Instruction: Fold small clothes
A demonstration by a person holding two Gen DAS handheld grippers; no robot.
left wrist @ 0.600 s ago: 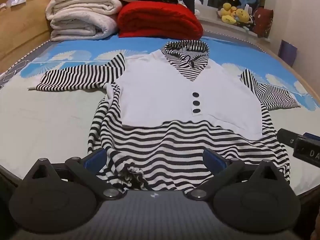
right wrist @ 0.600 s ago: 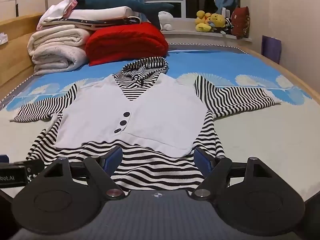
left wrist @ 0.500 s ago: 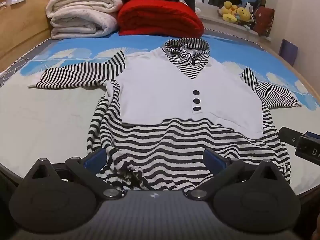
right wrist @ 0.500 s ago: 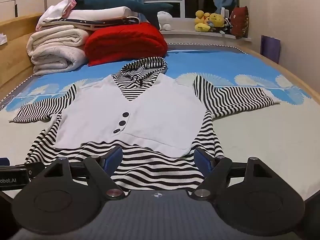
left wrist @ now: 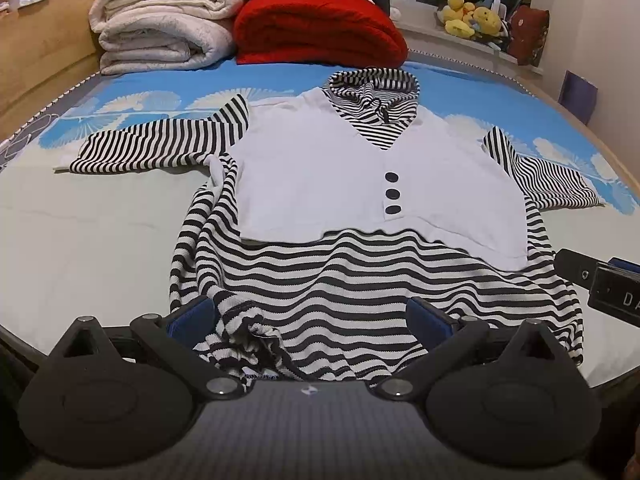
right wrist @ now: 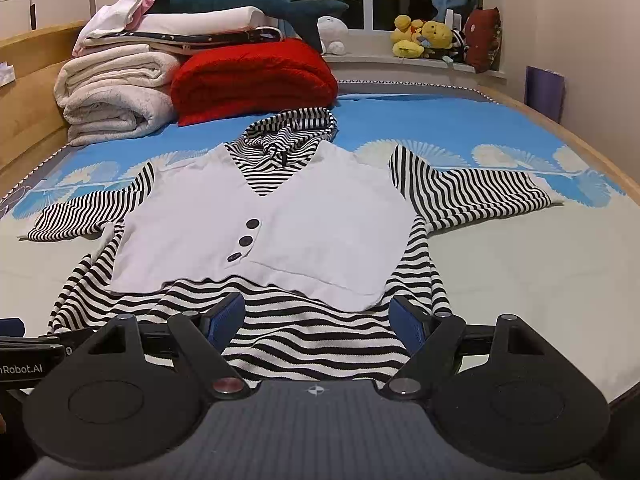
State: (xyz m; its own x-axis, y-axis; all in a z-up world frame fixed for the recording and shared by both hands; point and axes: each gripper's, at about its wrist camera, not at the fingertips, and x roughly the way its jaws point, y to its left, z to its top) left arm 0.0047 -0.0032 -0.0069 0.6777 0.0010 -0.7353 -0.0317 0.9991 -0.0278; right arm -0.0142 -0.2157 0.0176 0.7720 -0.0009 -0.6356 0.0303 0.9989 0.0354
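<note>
Bed (left wrist: 100, 240) held the striped top (left wrist: 360, 280) spread flat, below the red blanket (left wrist: 320, 32). Left gripper (left wrist: 312, 316) and right gripper (right wrist: 318, 316) gaped empty over its hem; the bunched left corner could fold crooked.

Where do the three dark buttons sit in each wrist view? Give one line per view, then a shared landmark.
Left wrist: three dark buttons on the white vest panel, right of centre.
Right wrist: the buttons sit left of centre.
Shared landmark: folded red blanket behind the garment's striped collar.
</note>
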